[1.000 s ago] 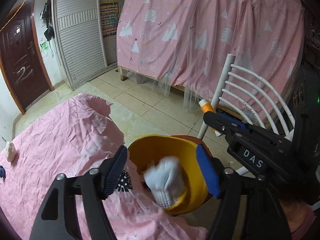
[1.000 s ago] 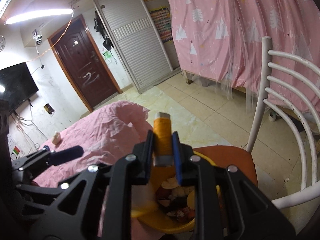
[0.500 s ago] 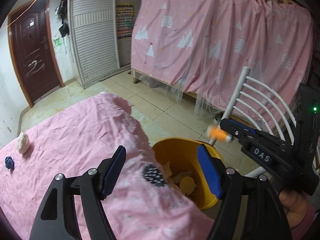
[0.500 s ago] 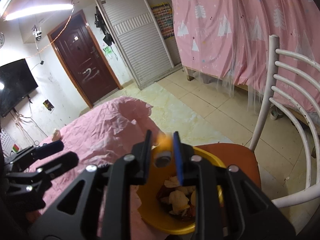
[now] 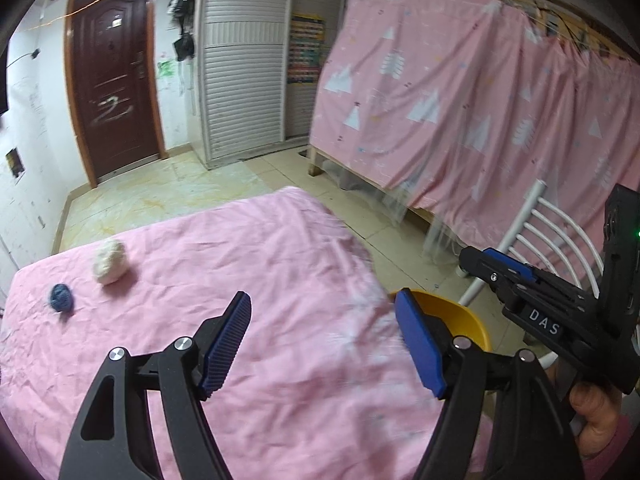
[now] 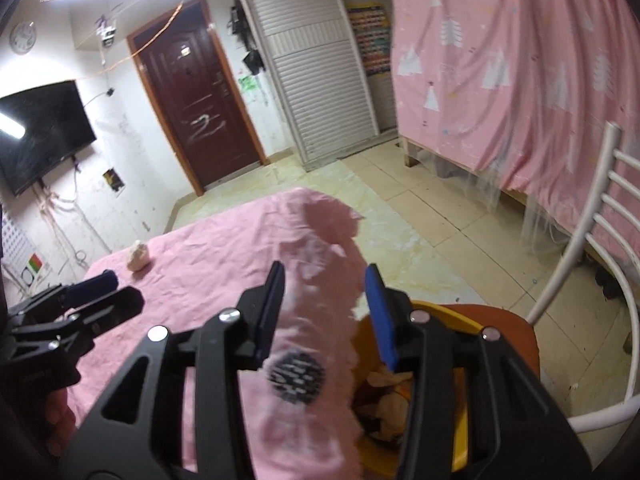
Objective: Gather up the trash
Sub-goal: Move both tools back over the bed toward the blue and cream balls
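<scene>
Over the pink surface (image 5: 280,264), both claws, left (image 5: 322,344) and right (image 6: 326,312), gape empty, the right's jaws having just been opening, so the next grab should centre on the white wad (image 5: 110,267) or blue scrap (image 5: 61,297), well apart from the bin (image 5: 460,316).

A pink sheet (image 5: 256,264) covers the table. On it lie a white wad (image 5: 110,267) and, just beside, a small blue wad (image 5: 61,297), apart.
</scene>
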`<state>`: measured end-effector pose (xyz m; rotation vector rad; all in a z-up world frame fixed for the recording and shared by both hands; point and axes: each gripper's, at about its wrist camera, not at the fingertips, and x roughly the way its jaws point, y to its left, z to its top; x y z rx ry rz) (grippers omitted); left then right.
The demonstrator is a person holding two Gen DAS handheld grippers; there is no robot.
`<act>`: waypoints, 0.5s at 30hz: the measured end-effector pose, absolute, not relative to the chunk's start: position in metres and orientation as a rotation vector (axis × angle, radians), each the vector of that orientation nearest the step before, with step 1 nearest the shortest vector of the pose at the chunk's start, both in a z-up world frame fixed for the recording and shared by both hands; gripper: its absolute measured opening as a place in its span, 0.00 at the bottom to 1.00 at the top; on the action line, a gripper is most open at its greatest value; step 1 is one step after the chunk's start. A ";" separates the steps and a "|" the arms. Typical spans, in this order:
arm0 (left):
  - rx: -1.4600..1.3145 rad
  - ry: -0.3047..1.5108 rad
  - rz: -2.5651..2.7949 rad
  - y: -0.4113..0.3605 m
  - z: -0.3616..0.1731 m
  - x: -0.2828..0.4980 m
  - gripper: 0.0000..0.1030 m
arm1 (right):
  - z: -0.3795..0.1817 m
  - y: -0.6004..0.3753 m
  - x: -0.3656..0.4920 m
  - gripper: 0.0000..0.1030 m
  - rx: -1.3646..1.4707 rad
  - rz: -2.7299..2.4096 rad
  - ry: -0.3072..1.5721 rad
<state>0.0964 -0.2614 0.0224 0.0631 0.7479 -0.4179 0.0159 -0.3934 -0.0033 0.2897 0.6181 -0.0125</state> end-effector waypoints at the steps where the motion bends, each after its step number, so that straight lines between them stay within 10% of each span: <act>1: 0.055 0.746 -0.406 -0.252 0.023 0.099 0.63 | -0.001 -0.385 0.020 0.38 0.279 -0.003 0.619; 15: -0.027 0.746 -0.273 -0.151 0.022 0.126 0.64 | 0.016 -0.289 0.073 0.44 0.161 0.120 0.646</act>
